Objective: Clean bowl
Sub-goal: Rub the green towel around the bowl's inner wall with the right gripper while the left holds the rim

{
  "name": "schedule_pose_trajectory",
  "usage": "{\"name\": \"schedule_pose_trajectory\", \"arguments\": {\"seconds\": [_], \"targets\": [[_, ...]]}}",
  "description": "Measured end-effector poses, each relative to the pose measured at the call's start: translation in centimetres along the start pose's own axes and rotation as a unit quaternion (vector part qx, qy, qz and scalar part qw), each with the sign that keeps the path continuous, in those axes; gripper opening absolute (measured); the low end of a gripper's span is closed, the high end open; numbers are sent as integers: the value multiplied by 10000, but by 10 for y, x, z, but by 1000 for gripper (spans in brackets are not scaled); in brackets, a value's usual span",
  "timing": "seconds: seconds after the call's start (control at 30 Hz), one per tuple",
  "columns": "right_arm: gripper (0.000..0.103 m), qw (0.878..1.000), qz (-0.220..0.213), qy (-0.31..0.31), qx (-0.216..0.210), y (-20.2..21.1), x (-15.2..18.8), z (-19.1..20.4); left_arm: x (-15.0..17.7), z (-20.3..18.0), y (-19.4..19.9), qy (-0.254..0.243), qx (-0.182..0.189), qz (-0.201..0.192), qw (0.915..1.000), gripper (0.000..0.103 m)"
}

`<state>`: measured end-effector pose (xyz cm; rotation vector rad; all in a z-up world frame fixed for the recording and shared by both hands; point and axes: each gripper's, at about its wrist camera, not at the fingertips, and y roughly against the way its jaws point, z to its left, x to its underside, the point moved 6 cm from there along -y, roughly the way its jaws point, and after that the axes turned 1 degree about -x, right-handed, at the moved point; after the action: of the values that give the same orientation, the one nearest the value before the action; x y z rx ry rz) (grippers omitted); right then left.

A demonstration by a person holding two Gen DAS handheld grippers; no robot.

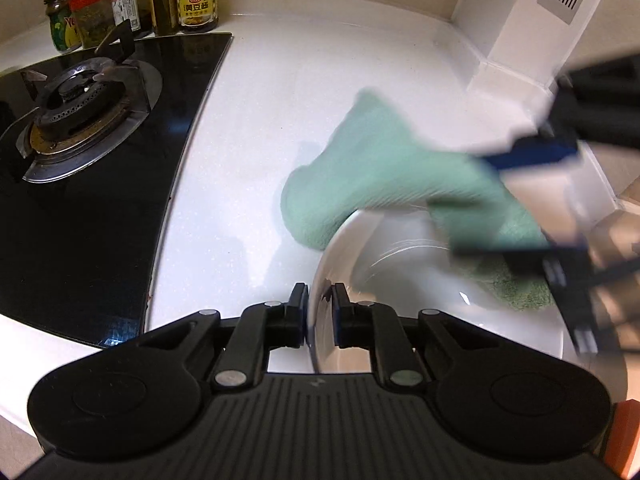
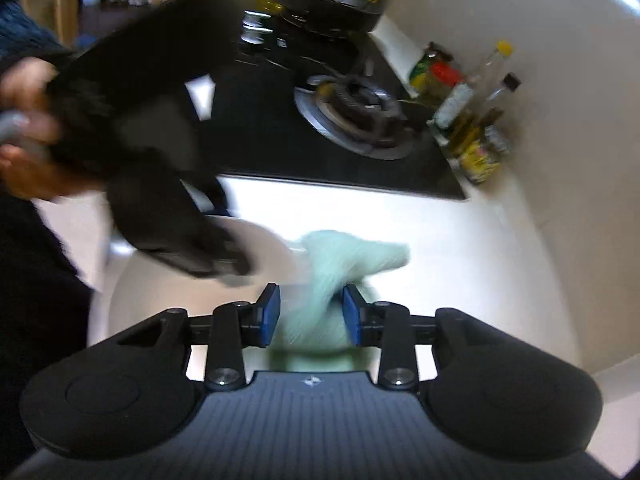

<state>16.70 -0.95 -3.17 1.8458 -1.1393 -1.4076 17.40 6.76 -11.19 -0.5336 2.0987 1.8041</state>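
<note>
Pinching the rim of the white bowl (image 1: 400, 320), the left tongs (image 1: 320, 312) have one finger inside the bowl and one finger outside it. The bowl sits on the white counter (image 1: 280, 120), near the front edge, to the right of the black stove (image 1: 100, 160).

The right tongs (image 2: 310, 312) squeeze a green cloth (image 2: 320, 312) between their blue pads (image 2: 267, 312). In the left wrist view, the cloth (image 1: 380, 168) hangs over the far rim of the bowl. Part of it is down inside the bowl and part of it lies on the counter behind the bowl. The right tongs show there as a dark blur at the right side, above the bowl.

In the right wrist view, the left tongs are a big black blur in front of the bowl (image 2: 272, 248). A hand (image 2: 28, 128) holds them at the left edge of the picture, and a dark sleeve is next to it.

Jars and bottles (image 1: 132, 4) stand in a row against the wall behind the stove. A round burner (image 1: 76, 108) sits on the stove top. A white box with little slots (image 1: 532, 20) stands at the back right of the counter.
</note>
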Motion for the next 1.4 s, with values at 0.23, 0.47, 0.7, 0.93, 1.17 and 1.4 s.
{"name": "schedule_pose_trajectory", "arguments": {"seconds": [0.23, 0.47, 0.7, 0.93, 1.17, 1.4], "targets": [[29, 9971, -154, -634, -391, 17, -5, -15, 3, 2, -2, 0, -38, 49, 10000, 14], [29, 9795, 2, -1937, -550, -8, -6, -87, 9, 0, -2, -59, -78, 56, 9999, 14], [26, 9928, 509, -457, -985, -47, -13, -46, 10, -3, -2, -154, -119, -14, 9998, 15], [17, 9933, 939, -131, -660, -57, -13, -34, 9, -2, -4, -22, -194, -226, 9996, 24], [16, 9781, 1208, -1686, -151, -39, 17, -31, 4, -5, -8, 101, -549, -530, 9970, 36], [18, 9256, 1161, -3598, 165, -7, 52, -11, -2, -5, -12, 254, -542, -497, 9970, 42]]}}
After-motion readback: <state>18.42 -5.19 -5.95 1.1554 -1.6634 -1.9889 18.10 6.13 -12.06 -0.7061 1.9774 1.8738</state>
